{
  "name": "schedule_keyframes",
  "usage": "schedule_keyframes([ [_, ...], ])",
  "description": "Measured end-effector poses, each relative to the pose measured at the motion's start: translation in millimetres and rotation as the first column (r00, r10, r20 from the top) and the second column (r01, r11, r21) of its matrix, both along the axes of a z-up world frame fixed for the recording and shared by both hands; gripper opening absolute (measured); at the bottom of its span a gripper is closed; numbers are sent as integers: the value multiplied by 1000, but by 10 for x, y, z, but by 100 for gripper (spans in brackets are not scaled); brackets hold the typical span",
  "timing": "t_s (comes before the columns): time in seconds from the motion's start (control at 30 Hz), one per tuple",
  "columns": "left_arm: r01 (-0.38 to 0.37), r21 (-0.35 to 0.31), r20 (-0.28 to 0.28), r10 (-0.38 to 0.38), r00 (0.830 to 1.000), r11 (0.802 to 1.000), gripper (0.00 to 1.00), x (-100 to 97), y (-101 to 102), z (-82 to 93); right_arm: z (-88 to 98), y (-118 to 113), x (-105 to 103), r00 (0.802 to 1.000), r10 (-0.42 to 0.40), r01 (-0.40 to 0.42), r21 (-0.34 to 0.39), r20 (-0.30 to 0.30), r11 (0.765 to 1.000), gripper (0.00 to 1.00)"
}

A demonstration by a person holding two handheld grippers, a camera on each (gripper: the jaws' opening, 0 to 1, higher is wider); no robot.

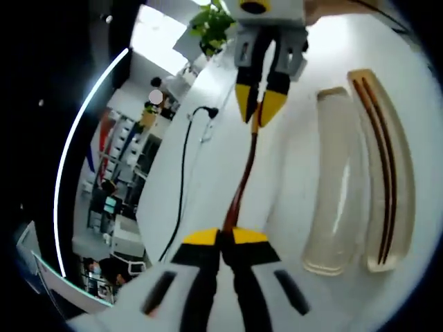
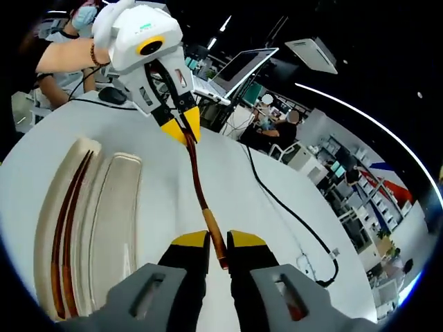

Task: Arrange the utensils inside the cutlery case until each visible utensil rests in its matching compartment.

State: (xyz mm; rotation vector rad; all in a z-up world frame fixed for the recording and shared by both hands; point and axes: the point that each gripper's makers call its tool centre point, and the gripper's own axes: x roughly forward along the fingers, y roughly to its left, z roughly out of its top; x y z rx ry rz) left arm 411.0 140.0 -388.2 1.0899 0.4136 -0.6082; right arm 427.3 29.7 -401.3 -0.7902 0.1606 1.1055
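A long brown utensil (image 1: 246, 173) (image 2: 197, 180) hangs over the white table, held at both ends. My left gripper (image 1: 226, 238) (image 2: 185, 131) is shut on one end. My right gripper (image 2: 218, 242) (image 1: 259, 111) is closed around the other, lighter-coloured end. Beside them lies the cutlery case: a beige compartment (image 1: 405, 200) (image 2: 45, 207) holds a pair of dark brown chopsticks (image 1: 381, 159) (image 2: 66, 235). The translucent compartment (image 1: 339, 187) (image 2: 114, 214) next to it is empty.
A black cable (image 1: 183, 173) (image 2: 291, 207) trails across the table (image 1: 297, 76) on the side away from the case. A laptop (image 2: 242, 66) and a green plant (image 1: 211, 28) stand at the table's edge. A person's arm (image 2: 69, 55) holds the left gripper.
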Motion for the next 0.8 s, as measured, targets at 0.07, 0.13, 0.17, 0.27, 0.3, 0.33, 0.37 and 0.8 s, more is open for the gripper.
schedule_keyframes([
  [0.07, 23, 12, 7, -23, 1000, 1000, 4, -94, -55, 21, 9, -43, -97, 1000, -3, 3, 0, 5, 1000, 8],
  [0.13, 33, 18, 3, -33, 999, 999, 4, -186, -92, 22, 10, -73, -180, 1000, -2, 2, -9, 4, 1000, 8],
  [0.17, 35, 19, 1, -35, 999, 999, 4, -226, -109, 17, 16, -85, -221, 1000, -1, 1, -14, 6, 1000, 8],
  [0.27, 44, 12, 7, -44, 999, 999, 4, -359, -148, 36, 45, -126, -361, 1000, 6, -5, -43, 12, 999, 8],
  [0.3, 56, 9, 28, -56, 998, 998, 4, -390, -164, 69, 58, -143, -407, 1000, 10, -9, -51, 17, 999, 8],
  [0.33, 56, 7, 24, -56, 998, 998, 4, -424, -163, 68, 82, -159, -455, 1000, 15, -14, -53, 26, 998, 8],
  [0.37, 59, -5, 17, -59, 998, 998, 4, -466, -179, 68, 113, -173, -497, 999, 20, -17, -51, 42, 999, 8],
  [0.8, 95, -55, -86, -99, 991, 994, 4, -980, -280, 19, 116, -263, -1040, 996, 86, -85, -51, 9, 995, 7],
])
